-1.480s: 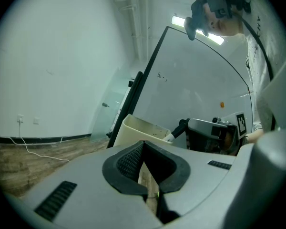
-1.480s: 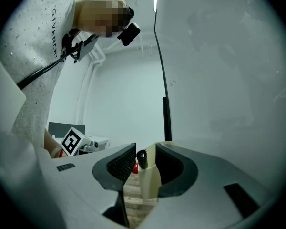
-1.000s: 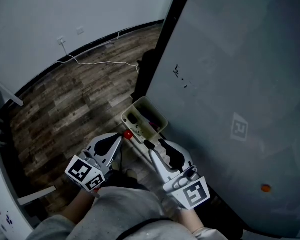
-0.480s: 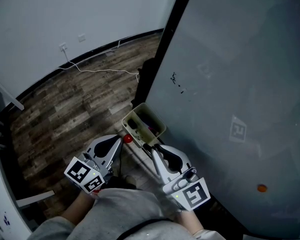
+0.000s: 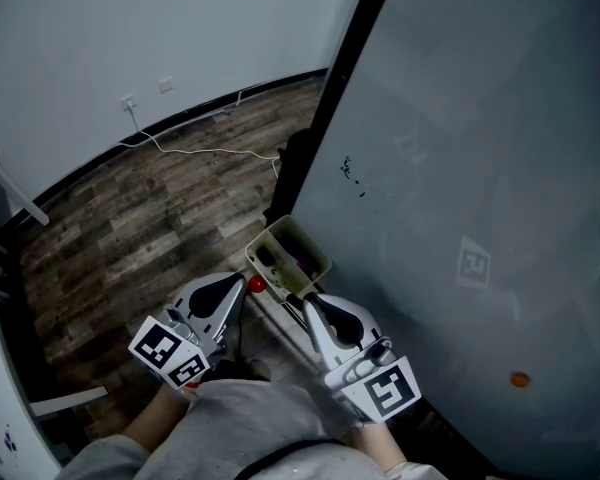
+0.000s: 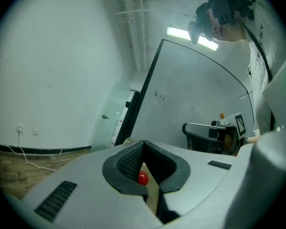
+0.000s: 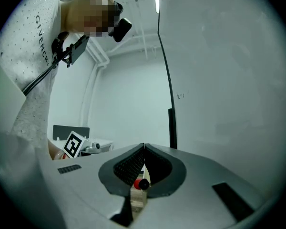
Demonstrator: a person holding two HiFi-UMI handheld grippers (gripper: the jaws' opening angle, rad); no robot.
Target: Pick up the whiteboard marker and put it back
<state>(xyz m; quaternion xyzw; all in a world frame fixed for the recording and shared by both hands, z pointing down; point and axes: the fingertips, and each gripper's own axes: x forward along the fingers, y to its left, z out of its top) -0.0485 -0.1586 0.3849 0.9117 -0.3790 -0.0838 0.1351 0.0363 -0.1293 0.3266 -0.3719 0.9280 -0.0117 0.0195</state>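
Observation:
A yellowish tray [image 5: 263,236] holding dark markers hangs at the whiteboard's [image 5: 480,168] lower edge. A red marker cap [image 5: 255,284] lies just past the tip of my left gripper [image 5: 242,288]. That gripper [image 6: 143,143] is shut, and the red cap [image 6: 142,178] shows through the hollow behind its tips. My right gripper [image 5: 302,303] sits right below the tray. Its jaws have just been closing. In the right gripper view its tips [image 7: 144,149] meet with nothing pinched between them. A black marker end [image 7: 142,184] and the red cap [image 7: 136,183] show through the hollow; I cannot tell if the pads touch them.
The whiteboard's black frame [image 5: 330,118] runs up from the tray. An orange magnet [image 5: 519,379] sticks on the board at lower right. A white cable [image 5: 200,150] trails over the wooden floor, and white furniture [image 5: 0,298] stands at the far left.
Both grippers keep their places below the tray. The whole scene has slid slightly down in the head view.

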